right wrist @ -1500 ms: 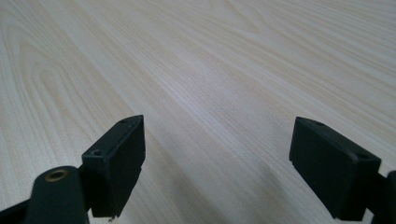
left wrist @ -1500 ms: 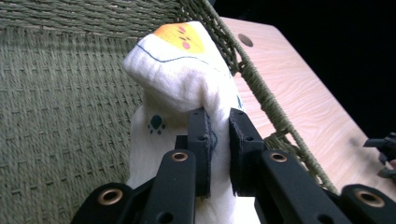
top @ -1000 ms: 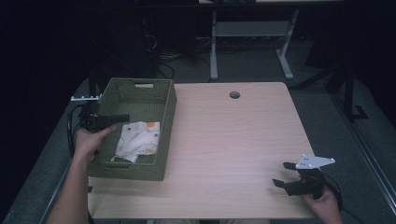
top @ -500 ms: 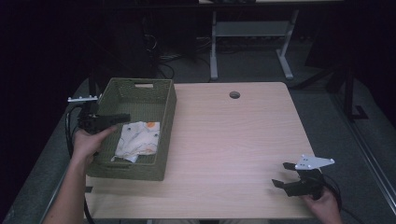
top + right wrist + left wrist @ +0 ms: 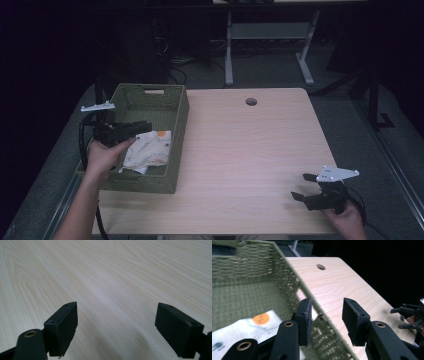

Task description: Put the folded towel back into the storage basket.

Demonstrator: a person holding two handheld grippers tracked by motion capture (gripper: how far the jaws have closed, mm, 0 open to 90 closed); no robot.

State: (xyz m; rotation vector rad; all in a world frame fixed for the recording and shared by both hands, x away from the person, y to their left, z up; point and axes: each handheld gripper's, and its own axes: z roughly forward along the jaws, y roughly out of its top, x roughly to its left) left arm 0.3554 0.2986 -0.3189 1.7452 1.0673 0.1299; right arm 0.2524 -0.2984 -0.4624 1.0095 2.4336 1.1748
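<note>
Dark floor and desk legs surround the pale wooden table (image 5: 250, 150) where we work. At its left side stands a green woven basket (image 5: 170, 95), and a white printed cloth (image 5: 147, 150) lies crumpled on its bottom. Our left hand-held gripper (image 5: 135, 129) hovers over the basket just above the cloth; its jaws have just been opening, and in the left gripper view (image 5: 325, 321) nothing sits between them. Our right hand-held gripper (image 5: 302, 187) rests near the table's front right corner, well apart from the basket, jaws spread wide and empty (image 5: 116, 330).
</note>
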